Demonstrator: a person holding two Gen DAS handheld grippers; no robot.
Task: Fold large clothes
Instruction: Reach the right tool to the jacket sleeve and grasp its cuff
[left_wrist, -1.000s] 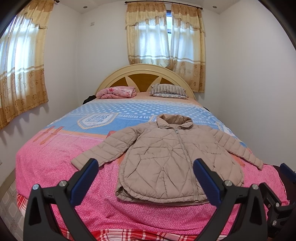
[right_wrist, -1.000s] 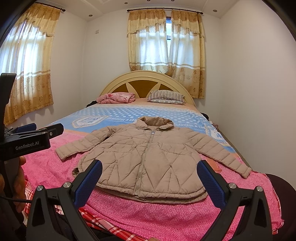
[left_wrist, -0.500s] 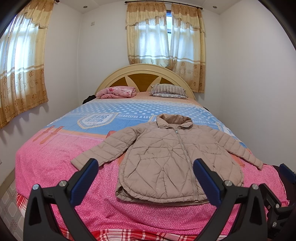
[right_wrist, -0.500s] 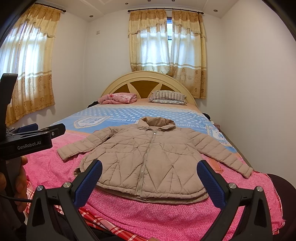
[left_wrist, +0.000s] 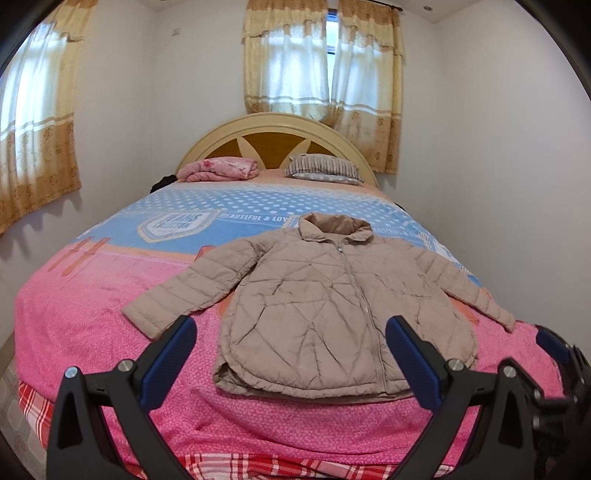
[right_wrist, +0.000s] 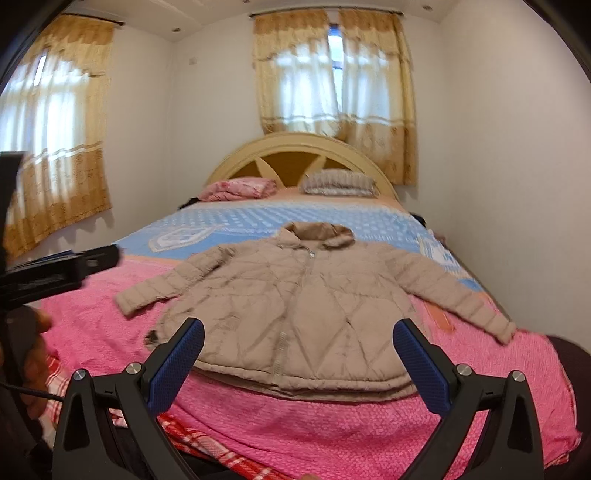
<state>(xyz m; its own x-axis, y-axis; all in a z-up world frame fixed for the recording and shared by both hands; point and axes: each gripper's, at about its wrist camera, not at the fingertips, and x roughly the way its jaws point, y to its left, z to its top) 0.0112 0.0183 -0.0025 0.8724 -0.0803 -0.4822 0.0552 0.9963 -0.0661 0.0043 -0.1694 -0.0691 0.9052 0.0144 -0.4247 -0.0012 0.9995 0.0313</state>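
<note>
Your quilted beige jacket (left_wrist: 325, 314) lies flat, zipped and face up on the pink end of the bed (left_wrist: 92, 325), hem toward the foot edge, collar toward the headboard, both sleeves spread out to the sides. Nothing is folded yet, so the step in hand is the first grasp.

Both tools are empty. Your left gripper (left_wrist: 290, 352) has its blue pads spread wide and hangs short of the hem; your right gripper (right_wrist: 297, 352) is spread just as wide over the foot edge, touching nothing.

Start with the sleeves. Take the left sleeve (left_wrist: 184, 295) close to its cuff, pinching both layers of the padding, and lay it straight across the chest. Do the same with the right sleeve (right_wrist: 454, 295), whose cuff lies near the bed's right edge. The puffy filling will likely spring back, so press each fold down before letting go.

Lift low and slow: the shell looks slippery and could drag the body out of square. Keep the hem parallel to the foot edge.
</note>
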